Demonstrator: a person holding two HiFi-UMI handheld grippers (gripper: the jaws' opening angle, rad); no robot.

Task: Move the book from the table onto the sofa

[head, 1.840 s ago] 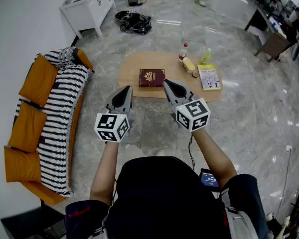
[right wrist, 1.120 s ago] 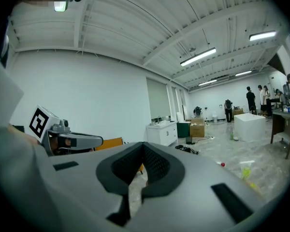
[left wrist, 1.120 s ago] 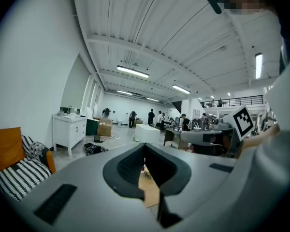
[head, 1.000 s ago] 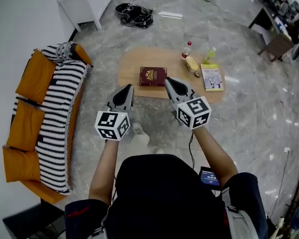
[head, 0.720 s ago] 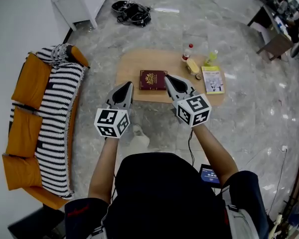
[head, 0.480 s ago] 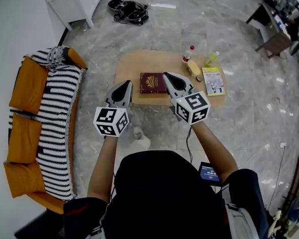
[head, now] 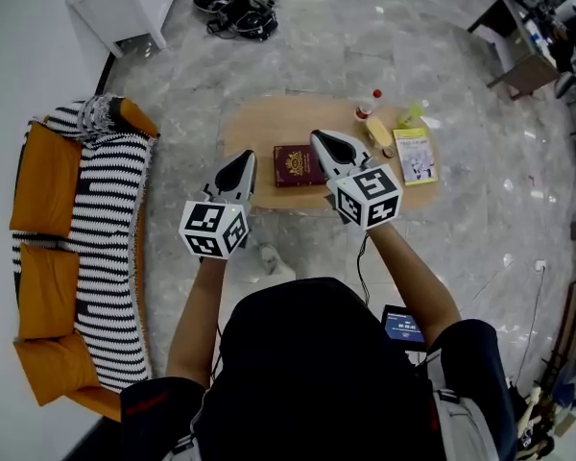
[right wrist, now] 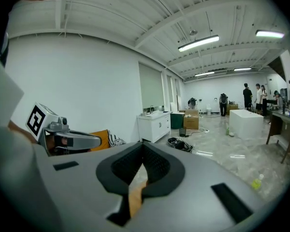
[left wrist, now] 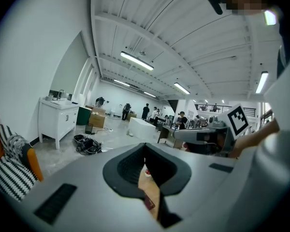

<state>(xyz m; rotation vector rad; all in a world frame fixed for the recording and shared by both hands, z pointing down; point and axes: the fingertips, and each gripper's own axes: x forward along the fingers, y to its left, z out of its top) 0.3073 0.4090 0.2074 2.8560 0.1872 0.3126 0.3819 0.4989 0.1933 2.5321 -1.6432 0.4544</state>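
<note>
Head view shows both grippers held out ahead of the person, each with its jaws clenched together and nothing between them. The left gripper (head: pixel 246 157) points at the near left part of the wooden table (head: pixel 257 123). The right gripper (head: pixel 318 136) reaches over the table at the right edge of the dark red book (head: pixel 296 165). The book lies flat on the table between the two tips. Farther right on the table stand a bottle (head: pixel 367 107) and a yellow booklet (head: pixel 416 155). The orange sofa (head: pixel 40 267), draped with a striped throw, sits well apart on the left.
</note>
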